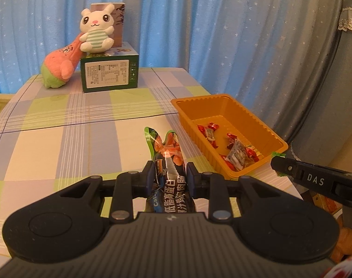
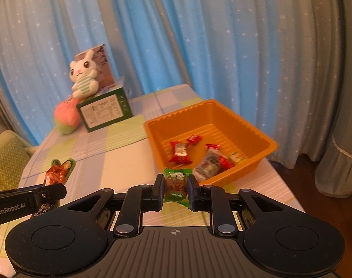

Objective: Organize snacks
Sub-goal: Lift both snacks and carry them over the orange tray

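You are partway through. The shallow orange plastic tray (image 2: 266, 146) on the checked tablecloth (image 1: 60, 143) already holds several small red-wrapped candies (image 2: 180, 154) and a larger clear-and-red packet (image 2: 209, 163), lying loose on its ribbed floor.

Two snacks are in hand and not yet placed. Your left gripper (image 1: 169, 177) is clamped on a long dark foil snack pouch with a green and orange top (image 1: 166, 148), which sticks out forward between the fingers, above the table just beside the tray's near-left side. Your right gripper (image 2: 176, 190) is closed on a small green-wrapped candy (image 2: 176, 183), held just short of the tray's near rim. Judging by this, both need only a short carry over the rim and a release.

No other loose snacks show on the cloth. At the far end, well apart, a white plush rabbit (image 1: 97, 30) sits on a green printed carton (image 1: 109, 71), with a pink and green plush toy (image 1: 58, 67) leaning beside it. Nothing blocks the tray; only your two grippers, close together, could crowd each other.
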Demonstrator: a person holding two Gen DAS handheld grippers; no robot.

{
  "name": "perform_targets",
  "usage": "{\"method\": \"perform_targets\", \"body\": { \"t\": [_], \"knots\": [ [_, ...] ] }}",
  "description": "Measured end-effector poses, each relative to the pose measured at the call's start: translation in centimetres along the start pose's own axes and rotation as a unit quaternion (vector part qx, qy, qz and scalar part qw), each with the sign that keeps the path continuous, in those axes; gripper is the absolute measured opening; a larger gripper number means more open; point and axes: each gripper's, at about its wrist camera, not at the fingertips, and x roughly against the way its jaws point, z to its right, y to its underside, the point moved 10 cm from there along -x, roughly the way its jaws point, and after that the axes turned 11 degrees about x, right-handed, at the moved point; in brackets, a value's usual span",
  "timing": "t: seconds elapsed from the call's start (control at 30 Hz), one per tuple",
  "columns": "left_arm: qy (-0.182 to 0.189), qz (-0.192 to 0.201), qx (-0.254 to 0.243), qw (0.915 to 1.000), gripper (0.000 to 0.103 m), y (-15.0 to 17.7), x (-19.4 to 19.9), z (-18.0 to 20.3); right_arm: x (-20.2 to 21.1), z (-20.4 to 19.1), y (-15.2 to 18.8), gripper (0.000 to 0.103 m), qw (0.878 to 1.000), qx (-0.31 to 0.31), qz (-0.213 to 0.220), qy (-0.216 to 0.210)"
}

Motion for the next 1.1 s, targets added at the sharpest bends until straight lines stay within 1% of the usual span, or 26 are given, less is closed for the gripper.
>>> {"method": "perform_targets", "body": {
  "t": [0.27,0.53,1.1],
  "knots": [
    [0.018,-0.005,-0.019,0.9997,0.026,0.0,-1.1,2.8,0.3,2.7,-0.4,0.021,1.000,-0.013,0.001,0.018],
    [0.035,-0.010,-0.030,0.9989,0.026,0.0,-2.0,5.0,0.4,4.4,-0.4,0.021,0.999,-0.021,-0.001,0.029],
    [0.068,-0.022,-0.054,0.9960,0.026,-0.8,-5.0,9.0,-1.3,8.0,-1.3,0.021,0.999,-0.017,-0.009,0.050]
  ]
}}
